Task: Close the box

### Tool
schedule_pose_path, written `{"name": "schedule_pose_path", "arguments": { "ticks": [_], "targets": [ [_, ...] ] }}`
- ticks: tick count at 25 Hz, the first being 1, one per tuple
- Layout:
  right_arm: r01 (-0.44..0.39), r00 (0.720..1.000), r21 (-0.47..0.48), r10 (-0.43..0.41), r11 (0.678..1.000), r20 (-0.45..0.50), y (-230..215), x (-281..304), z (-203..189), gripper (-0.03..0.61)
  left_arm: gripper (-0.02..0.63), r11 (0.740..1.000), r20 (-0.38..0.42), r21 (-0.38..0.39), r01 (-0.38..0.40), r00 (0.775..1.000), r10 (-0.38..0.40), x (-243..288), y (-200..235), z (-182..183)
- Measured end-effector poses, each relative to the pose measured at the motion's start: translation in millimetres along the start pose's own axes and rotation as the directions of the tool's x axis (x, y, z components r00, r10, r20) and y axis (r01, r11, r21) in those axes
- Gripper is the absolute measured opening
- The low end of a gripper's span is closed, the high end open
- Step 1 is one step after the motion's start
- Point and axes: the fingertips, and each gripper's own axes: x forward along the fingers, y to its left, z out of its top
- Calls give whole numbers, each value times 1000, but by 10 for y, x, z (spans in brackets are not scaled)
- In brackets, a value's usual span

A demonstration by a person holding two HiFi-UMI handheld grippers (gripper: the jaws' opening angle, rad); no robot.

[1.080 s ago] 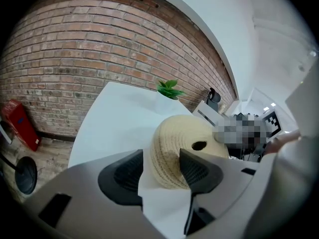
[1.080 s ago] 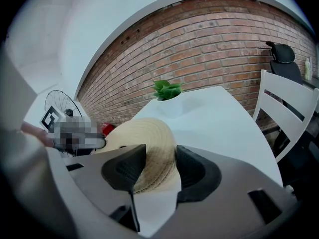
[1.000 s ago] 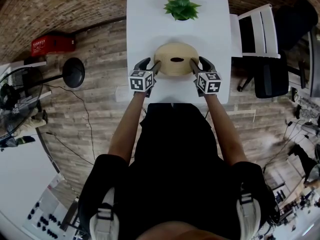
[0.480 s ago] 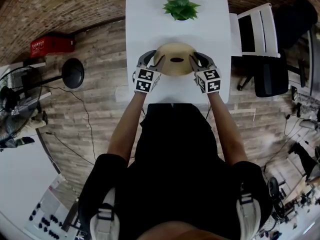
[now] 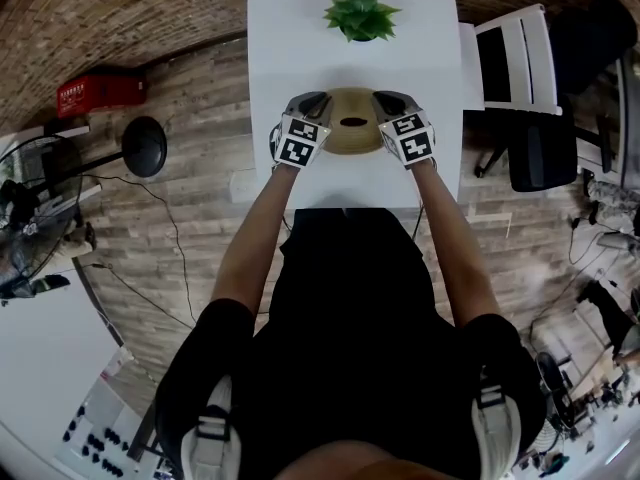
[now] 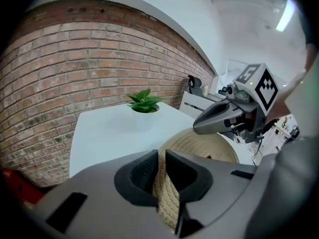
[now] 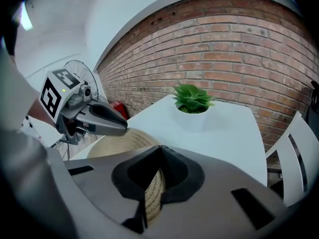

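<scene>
Rope-coil box (image 5: 352,123) sits on the desk (image 5: 300,38), just my side of the potted plant (image 5: 361,13). My left gripper (image 6: 162,169) jaws have just been closing and now pinch its rim; my right gripper (image 7: 158,169) jaws are clamped on the opposite rim. I judge it light, slightly yielding and rough enough not to slip, so the thin rim is the hold.

Newly clamped on woven lid (image 5: 352,120) rim: left gripper (image 6: 162,158), right gripper (image 7: 160,151).

woven box (image 5: 352,134): on table (image 5: 300,28), near edge | potted plant (image 5: 361,13): behind box | left gripper (image 5: 312,103): at box's left rim | right gripper (image 5: 385,101): at right rim | chair (image 5: 510,58): right of table
</scene>
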Motion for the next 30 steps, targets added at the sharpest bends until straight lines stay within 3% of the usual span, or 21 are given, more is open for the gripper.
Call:
{"name": "schedule_pose_path", "arguments": {
  "ticks": [13,23,30],
  "targets": [
    [5,1000,7,-5,1000,-30,-33,73,-28,-2,60,1000,-3,1,15,1000,-15,69,28,-50],
    [-19,998,34,17,999,57,35,-109,18,15,60,1000,39,-9,-21,999,21,-124,32,34],
    [-79,987,31,74,996,145,202,-393,-29,-2,38,1000,108,-27,8,994,-5,-407,-166,86]
  ]
}}
